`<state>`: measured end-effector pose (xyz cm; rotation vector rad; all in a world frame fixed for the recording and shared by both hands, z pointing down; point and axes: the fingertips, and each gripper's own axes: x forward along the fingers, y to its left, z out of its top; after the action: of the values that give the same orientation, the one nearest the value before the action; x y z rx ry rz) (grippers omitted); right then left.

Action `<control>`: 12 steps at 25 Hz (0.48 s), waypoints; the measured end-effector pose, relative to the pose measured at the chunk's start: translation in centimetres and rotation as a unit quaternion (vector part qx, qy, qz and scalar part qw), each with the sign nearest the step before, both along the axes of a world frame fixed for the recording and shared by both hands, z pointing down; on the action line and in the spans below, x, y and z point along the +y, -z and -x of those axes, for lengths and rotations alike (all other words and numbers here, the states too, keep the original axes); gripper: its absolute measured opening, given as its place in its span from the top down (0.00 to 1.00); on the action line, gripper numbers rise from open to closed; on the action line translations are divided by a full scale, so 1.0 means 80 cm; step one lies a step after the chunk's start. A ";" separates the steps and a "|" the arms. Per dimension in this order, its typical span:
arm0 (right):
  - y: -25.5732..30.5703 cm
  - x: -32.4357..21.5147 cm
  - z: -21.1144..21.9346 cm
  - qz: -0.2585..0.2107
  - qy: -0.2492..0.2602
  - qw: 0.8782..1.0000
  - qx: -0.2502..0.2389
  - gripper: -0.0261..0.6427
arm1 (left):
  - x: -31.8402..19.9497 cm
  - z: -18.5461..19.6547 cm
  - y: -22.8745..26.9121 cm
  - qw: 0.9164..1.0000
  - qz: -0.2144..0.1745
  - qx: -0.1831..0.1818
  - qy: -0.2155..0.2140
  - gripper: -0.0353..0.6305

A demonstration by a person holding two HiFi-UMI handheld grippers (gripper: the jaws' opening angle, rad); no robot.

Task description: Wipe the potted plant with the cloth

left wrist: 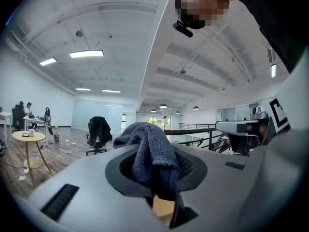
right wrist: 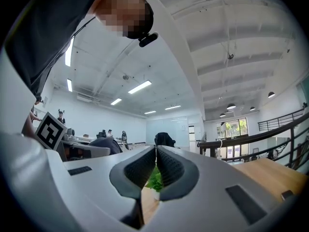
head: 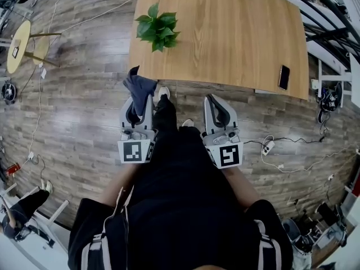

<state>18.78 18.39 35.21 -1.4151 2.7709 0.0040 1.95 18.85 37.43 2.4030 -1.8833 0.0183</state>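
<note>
A small green potted plant (head: 157, 27) stands near the front left corner of the wooden table (head: 236, 32). My left gripper (head: 140, 101) is shut on a dark blue-grey cloth (head: 138, 86), which bunches up out of the jaws (left wrist: 149, 151) just short of the table's front edge. My right gripper (head: 216, 104) is shut with nothing in it, held level beside the left one and short of the table. Through the narrow slit between its pads the plant (right wrist: 154, 179) shows ahead.
A black phone (head: 284, 76) lies at the table's front right. The person's legs and a shoe (head: 163, 91) are between the grippers. Cables and a power strip (head: 268, 146) lie on the wood floor at right. A round yellow side table (head: 19, 44) stands far left.
</note>
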 end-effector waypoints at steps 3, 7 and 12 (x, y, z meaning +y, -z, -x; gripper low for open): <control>-0.003 -0.027 0.022 0.006 0.018 1.000 0.000 0.93 | -0.026 0.015 -0.013 1.000 0.028 0.005 0.006 0.79; -0.006 -0.059 0.061 0.021 0.051 0.998 -0.005 0.93 | -0.051 0.039 -0.032 0.999 0.040 0.014 0.004 0.79; -0.016 -0.122 0.092 0.052 0.051 0.997 -0.020 0.93 | -0.096 0.056 -0.074 0.998 0.036 -0.013 -0.049 0.79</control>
<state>11.45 8.63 36.46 -1.2779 2.8448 -0.1723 -2.50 11.20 43.32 2.4568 -1.7422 0.1222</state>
